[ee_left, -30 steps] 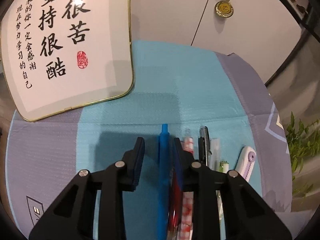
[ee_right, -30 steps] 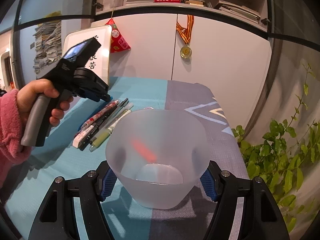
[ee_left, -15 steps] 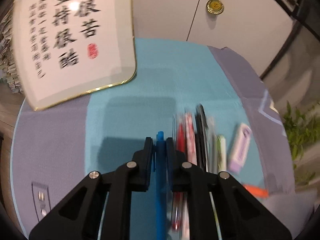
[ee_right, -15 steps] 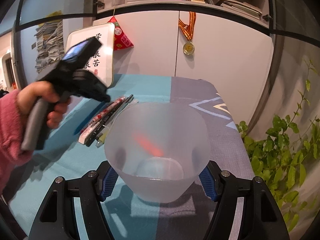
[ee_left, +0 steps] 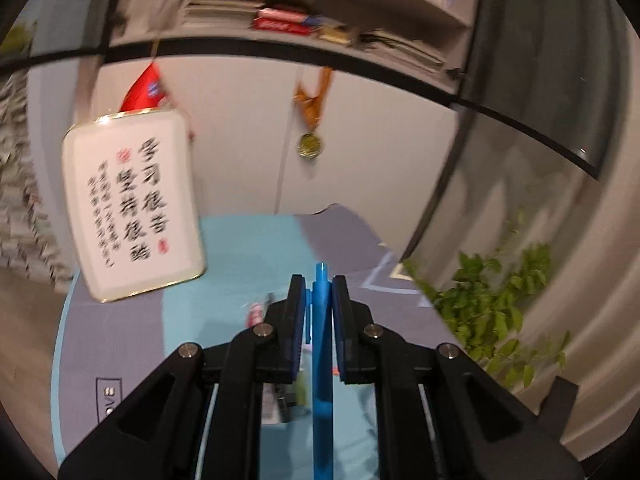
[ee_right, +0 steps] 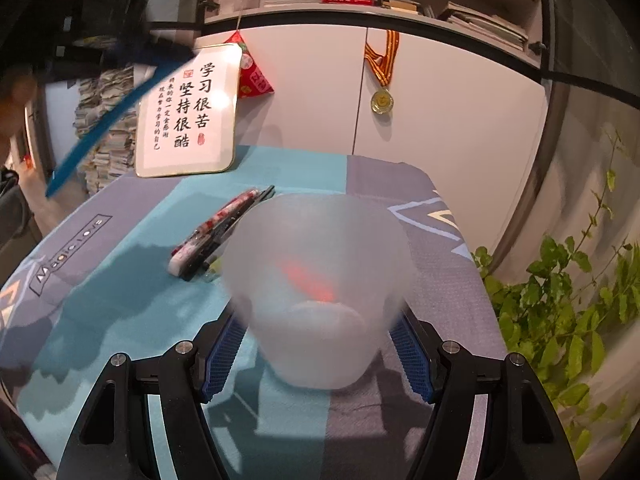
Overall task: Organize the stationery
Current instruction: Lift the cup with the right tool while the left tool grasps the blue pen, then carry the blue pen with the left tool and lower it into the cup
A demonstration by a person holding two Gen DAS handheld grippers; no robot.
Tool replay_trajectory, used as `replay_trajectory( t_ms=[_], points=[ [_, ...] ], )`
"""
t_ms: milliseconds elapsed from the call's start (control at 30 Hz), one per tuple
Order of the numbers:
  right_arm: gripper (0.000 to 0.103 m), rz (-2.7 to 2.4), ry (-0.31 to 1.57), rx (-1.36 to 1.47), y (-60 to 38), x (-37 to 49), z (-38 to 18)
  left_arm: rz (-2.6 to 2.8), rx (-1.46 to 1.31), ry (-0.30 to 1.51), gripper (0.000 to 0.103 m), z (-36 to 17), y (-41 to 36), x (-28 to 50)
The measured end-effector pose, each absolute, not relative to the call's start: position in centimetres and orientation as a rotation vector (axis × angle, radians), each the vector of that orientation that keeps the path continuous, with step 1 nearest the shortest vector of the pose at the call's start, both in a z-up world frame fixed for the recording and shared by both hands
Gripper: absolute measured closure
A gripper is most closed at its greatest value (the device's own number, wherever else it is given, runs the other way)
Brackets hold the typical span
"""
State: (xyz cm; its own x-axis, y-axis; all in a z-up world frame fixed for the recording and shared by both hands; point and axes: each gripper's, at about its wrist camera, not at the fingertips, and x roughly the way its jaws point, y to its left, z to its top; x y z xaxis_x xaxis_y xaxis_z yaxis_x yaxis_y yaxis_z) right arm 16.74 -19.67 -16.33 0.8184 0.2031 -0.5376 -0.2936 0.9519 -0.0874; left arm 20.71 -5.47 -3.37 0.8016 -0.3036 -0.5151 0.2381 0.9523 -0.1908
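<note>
My left gripper [ee_left: 318,292] is shut on a blue pen [ee_left: 322,360] and holds it high above the table. In the right wrist view the same blue pen [ee_right: 96,128] hangs blurred in the air at the upper left. My right gripper [ee_right: 316,340] is shut on a frosted plastic cup [ee_right: 316,280] standing on the blue and grey mat [ee_right: 120,280]. Something orange-red [ee_right: 308,280] shows through the cup wall. A row of several pens [ee_right: 220,232] lies on the mat left of the cup.
A white calligraphy plaque [ee_right: 188,112] leans on the cabinet at the mat's back left. A medal [ee_right: 382,100] hangs on the cabinet door. A leafy plant [ee_right: 560,300] stands right of the table. Stacked papers [ee_right: 104,128] are at far left.
My left gripper closed on the blue pen, lifted it off the mat and tilted upward, away from the pen row. My right gripper kept its hold on the cup.
</note>
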Motion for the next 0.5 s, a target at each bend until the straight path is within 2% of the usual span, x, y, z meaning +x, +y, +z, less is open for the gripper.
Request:
replay_trajectory(
  t_ms=[167,500],
  points=[
    [0.032,0.264,0.545,-0.161,-20.0,16.3,-16.1,-0.336,-0.117,0.602,0.092,-3.8,-7.4,20.7],
    [0.031,0.269,0.527,-0.141,-20.4,15.8,-15.7,-0.348,-0.124,0.54,0.092,-3.2,-8.5,19.8]
  ],
)
